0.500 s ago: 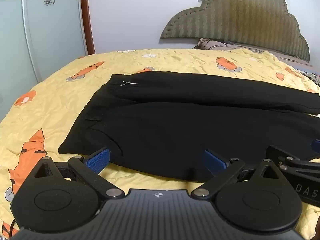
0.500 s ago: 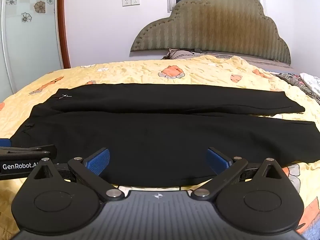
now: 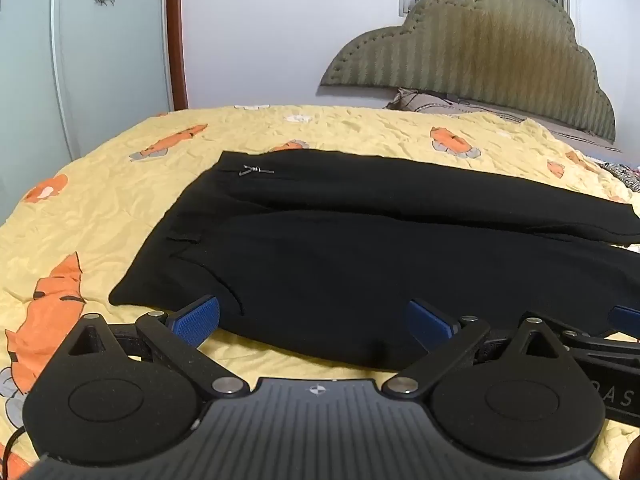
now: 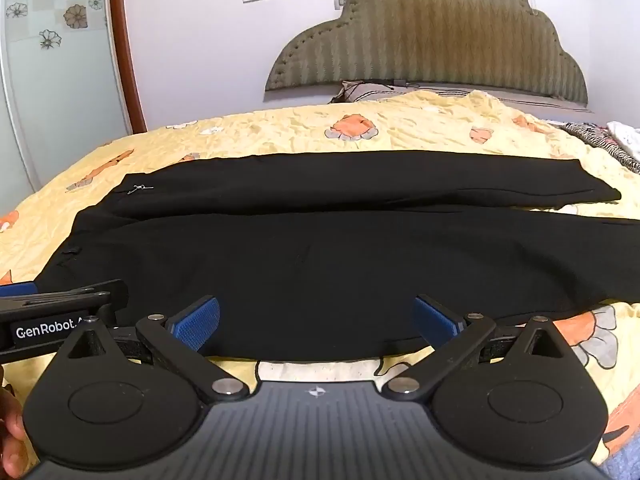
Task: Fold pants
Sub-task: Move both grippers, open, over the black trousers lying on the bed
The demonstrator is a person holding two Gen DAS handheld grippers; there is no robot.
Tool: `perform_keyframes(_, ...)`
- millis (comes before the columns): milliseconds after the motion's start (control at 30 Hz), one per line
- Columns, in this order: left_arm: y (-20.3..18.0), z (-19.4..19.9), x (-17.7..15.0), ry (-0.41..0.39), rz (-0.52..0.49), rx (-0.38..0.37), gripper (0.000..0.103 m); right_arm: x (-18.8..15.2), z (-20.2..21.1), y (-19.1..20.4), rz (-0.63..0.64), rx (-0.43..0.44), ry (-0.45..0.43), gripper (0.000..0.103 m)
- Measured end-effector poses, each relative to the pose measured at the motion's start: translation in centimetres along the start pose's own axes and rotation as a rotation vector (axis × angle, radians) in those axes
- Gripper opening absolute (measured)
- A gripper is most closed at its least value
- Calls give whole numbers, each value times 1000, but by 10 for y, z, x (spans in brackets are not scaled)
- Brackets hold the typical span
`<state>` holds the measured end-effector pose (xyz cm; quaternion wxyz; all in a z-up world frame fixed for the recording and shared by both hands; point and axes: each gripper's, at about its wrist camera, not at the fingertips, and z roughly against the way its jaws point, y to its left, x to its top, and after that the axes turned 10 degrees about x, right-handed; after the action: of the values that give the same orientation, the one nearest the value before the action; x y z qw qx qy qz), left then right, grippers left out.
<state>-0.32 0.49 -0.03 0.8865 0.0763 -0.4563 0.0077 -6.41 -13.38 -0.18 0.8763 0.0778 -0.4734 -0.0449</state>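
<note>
Pants [image 3: 360, 264] black, spread flat lengthwise on bed [image 3: 120, 208], along near edge; waist toward left edge, two legs running right, far leg overlapping near one. Left gripper [image 3: 312, 322] released, jaws wide, over near hem at waist end, nothing clamped. Right gripper [image 4: 316, 322] released, jaws wide, over near edge mid-leg, nothing clamped. Headboard [image 4: 432, 36] at far right corner.
</note>
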Motion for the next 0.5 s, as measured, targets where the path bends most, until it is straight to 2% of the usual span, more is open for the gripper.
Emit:
perform_keyframes(200, 1, -5, -3, 23, 26, -28, 101, -2, -1, -1, 18, -10, 7, 103)
perform_keyframes(400, -3, -5, -5, 14, 4, -22, 101, -2, 4, 0, 94, -124, -32, 103)
perform_keyframes(500, -3, -5, -7, 10, 6, -23, 101, -3, 5, -4, 100, -133, -36, 103)
